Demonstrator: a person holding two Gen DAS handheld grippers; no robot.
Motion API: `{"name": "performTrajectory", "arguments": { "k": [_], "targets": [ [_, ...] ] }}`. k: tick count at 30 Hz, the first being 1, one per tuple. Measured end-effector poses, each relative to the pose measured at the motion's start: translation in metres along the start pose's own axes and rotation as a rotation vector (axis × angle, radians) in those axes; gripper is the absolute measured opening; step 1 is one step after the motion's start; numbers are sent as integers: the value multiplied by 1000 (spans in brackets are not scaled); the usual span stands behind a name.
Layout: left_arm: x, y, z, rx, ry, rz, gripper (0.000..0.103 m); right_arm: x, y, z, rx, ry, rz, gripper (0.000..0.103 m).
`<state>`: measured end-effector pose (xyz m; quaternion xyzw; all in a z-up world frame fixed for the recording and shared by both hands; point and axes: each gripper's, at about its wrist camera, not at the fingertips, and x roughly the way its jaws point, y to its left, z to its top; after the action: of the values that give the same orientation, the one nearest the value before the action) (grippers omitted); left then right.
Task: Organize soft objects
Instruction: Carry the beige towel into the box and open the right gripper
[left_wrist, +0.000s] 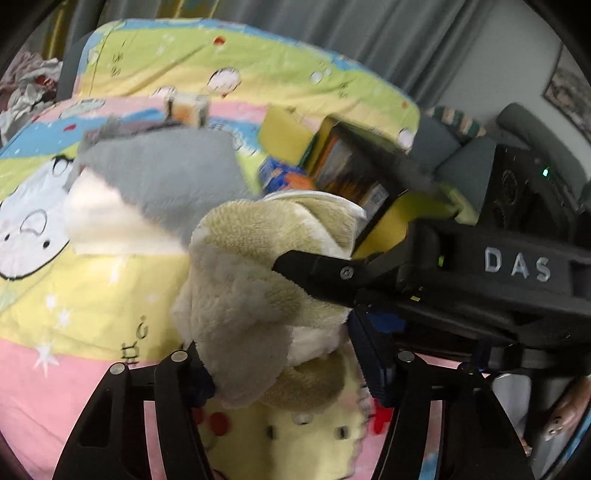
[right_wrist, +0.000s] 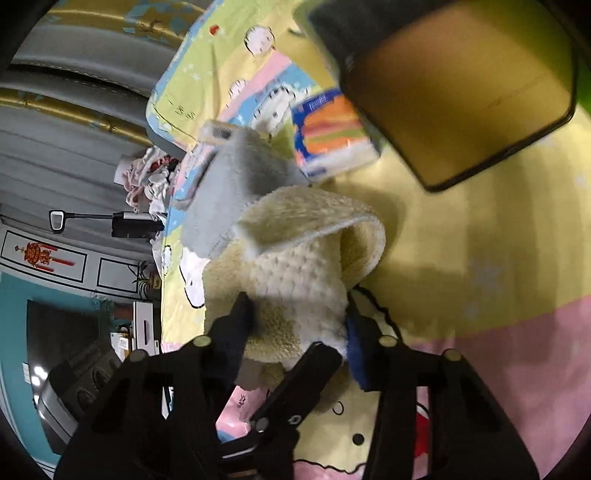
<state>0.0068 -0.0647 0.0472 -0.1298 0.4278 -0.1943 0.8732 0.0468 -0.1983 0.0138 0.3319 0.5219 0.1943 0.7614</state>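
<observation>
Looking along the left gripper (left_wrist: 280, 373), we see its jaws partly apart with the cream fleece cloth (left_wrist: 251, 280) bunched between them; the near finger (left_wrist: 192, 373) presses its lower fold, the far pad's contact we cannot tell. The right gripper (right_wrist: 291, 325) likewise stands partly closed, both fingers against the same cloth (right_wrist: 295, 291).

Only the left view shows the other gripper's black body marked DAS (left_wrist: 517, 264) reaching in from 3 o'clock, its finger on the fleece. Only the right view shows the room beyond: a dark screen (right_wrist: 62, 332) at 8 o'clock.

The cloth lies on the cartoon bedspread (left_wrist: 92, 306), long axis running from 6 toward 12 o'clock in the left view, folded end farthest. A grey cloth (left_wrist: 159, 173) lies at 10 o'clock, touching it. A yellow-lined box (right_wrist: 461, 110) sits at 1 o'clock in the right view, a colourful packet (right_wrist: 332, 136) beside it.
</observation>
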Motion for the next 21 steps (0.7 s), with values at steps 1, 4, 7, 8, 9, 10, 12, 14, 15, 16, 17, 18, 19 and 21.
{"name": "performTrajectory", "arguments": {
  "k": [1,4,7,8,9,10,12,14,15,16,17,18,19,21],
  "targets": [
    [-3,-4,3,-5,-14,-17,63,-12,5,0,-18,-23,19,42],
    [-19,-29,13,25,-78,-70,63,-48,12,2,-83,-106,67,42],
    [-29,-60,23,90,-139,-133,63,-90,9,6,-112,-208,99,42],
    [-29,-70,27,111,-145,-159,63,-102,8,7,-122,-246,91,42],
    [-28,-81,31,136,-150,-188,63,-119,6,9,-127,-297,77,42],
    [-26,-95,35,164,-159,-210,63,-128,4,11,-125,-323,70,42],
    [-24,-120,42,217,-184,-243,63,-153,-2,15,-115,-385,70,42],
    [-21,-141,49,256,-196,-273,63,-179,-10,19,-107,-454,71,42],
    [-18,-154,54,281,-194,-297,63,-184,-10,21,-103,-471,64,42],
    [-17,-161,57,293,-191,-313,63,-197,-13,24,-98,-501,50,42],
    [-15,-172,62,310,-189,-331,63,-204,-14,26,-98,-520,44,42],
    [-12,-178,65,321,-190,-338,63,-211,-15,30,-100,-536,39,42],
    [-10,-189,69,337,-197,-349,63,-220,-18,33,-101,-551,38,42],
    [-4,-207,77,363,-202,-384,63,-238,-29,40,-97,-592,45,42]
  ]
}}
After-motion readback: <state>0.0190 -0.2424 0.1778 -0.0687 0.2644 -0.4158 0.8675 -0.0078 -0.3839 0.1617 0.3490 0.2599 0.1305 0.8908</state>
